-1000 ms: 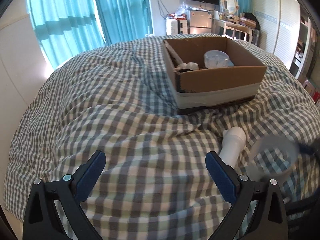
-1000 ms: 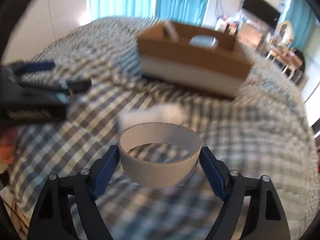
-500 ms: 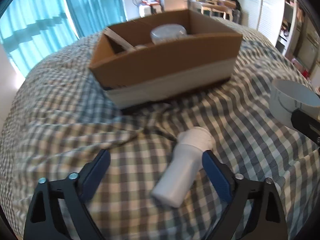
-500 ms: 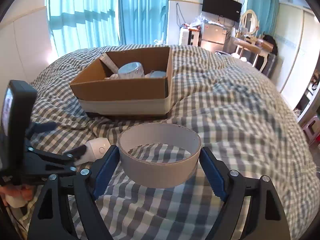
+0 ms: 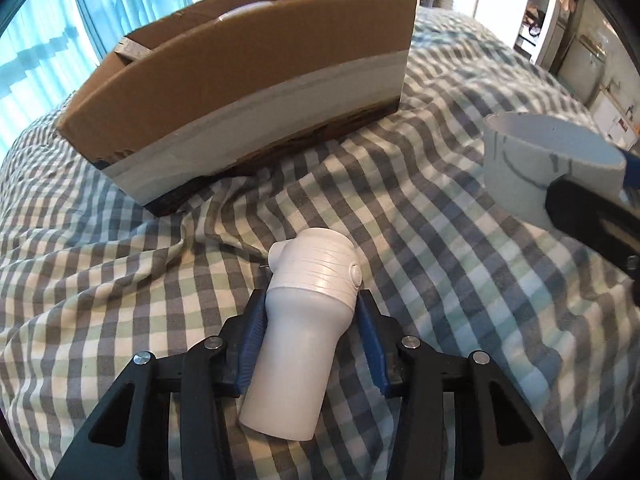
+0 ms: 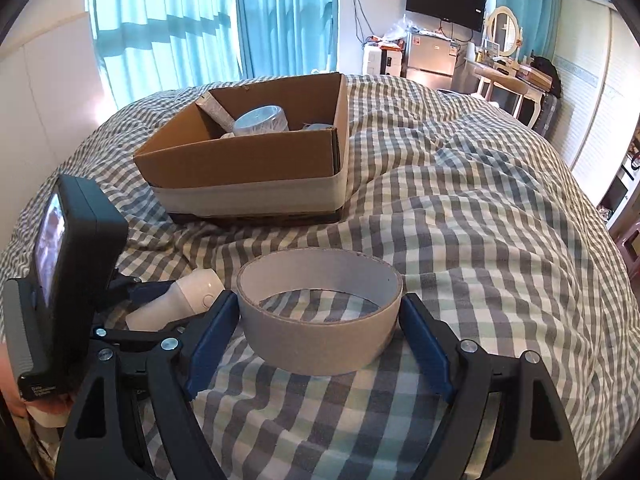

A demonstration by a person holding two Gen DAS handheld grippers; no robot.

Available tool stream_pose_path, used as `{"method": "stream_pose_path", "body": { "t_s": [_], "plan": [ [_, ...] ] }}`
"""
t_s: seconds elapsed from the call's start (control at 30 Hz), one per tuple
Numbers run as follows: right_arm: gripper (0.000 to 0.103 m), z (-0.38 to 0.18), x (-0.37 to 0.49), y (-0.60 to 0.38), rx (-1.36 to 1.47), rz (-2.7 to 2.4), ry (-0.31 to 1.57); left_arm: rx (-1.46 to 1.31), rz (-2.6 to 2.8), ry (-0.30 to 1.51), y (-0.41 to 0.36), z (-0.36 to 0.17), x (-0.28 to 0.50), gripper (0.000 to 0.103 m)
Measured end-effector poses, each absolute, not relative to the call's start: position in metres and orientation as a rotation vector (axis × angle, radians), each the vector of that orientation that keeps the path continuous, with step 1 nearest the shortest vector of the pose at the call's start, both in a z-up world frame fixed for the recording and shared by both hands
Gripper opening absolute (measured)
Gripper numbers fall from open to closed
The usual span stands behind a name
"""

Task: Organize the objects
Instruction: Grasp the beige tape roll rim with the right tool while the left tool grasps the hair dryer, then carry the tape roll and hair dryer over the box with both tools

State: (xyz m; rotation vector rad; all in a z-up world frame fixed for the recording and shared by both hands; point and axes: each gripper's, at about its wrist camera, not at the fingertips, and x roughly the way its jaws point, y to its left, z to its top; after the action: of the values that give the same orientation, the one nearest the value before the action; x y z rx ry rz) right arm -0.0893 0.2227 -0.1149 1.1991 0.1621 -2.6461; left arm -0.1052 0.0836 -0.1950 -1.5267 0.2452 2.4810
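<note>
1. Left gripper (image 5: 310,312), lower centre of the left wrist view: blue pads closed against the white bottle (image 5: 300,344), which lies on the checked bedcover (image 5: 120,280); half a second ago the jaws stood wide apart around it.
2. Right gripper (image 6: 320,320), lower centre of the right wrist view: fingers clamped on the cardboard tape ring (image 6: 318,312), as before.
3. Cardboard box (image 6: 248,160), upper centre: a tape roll (image 6: 260,120) shows inside; other contents are hidden by its walls.
4. Left wrist view: the box wall fills the upper frame, nearer than earlier; the ring is cut off at right.
</note>
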Motion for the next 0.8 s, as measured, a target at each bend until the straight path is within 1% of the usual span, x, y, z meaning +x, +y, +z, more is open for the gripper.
{"method": "stream_pose_path", "body": {
  "t_s": [0.17, 0.4, 0.53, 0.8],
  "plan": [
    [0.082, -0.106, -0.081, 0.222, 1.159, -2.659, 0.184, -1.456, 2.538, 0.192, 0.074, -0.171, -0.089, 0.046],
    [0.082, -0.080, -0.058, 0.205, 1.067, -2.668, 0.237, -1.364, 2.636, 0.109, 0.055, -0.132, -0.068, 0.046],
    [0.082, -0.064, -0.047, 0.195, 1.015, -2.674, 0.271, -1.287, 2.702, 0.093, 0.049, -0.112, -0.055, 0.046],
    [0.082, -0.030, -0.043, 0.173, 0.923, -2.675, 0.312, -1.150, 2.799, 0.011, 0.015, -0.061, -0.055, 0.046]
  ]
}}
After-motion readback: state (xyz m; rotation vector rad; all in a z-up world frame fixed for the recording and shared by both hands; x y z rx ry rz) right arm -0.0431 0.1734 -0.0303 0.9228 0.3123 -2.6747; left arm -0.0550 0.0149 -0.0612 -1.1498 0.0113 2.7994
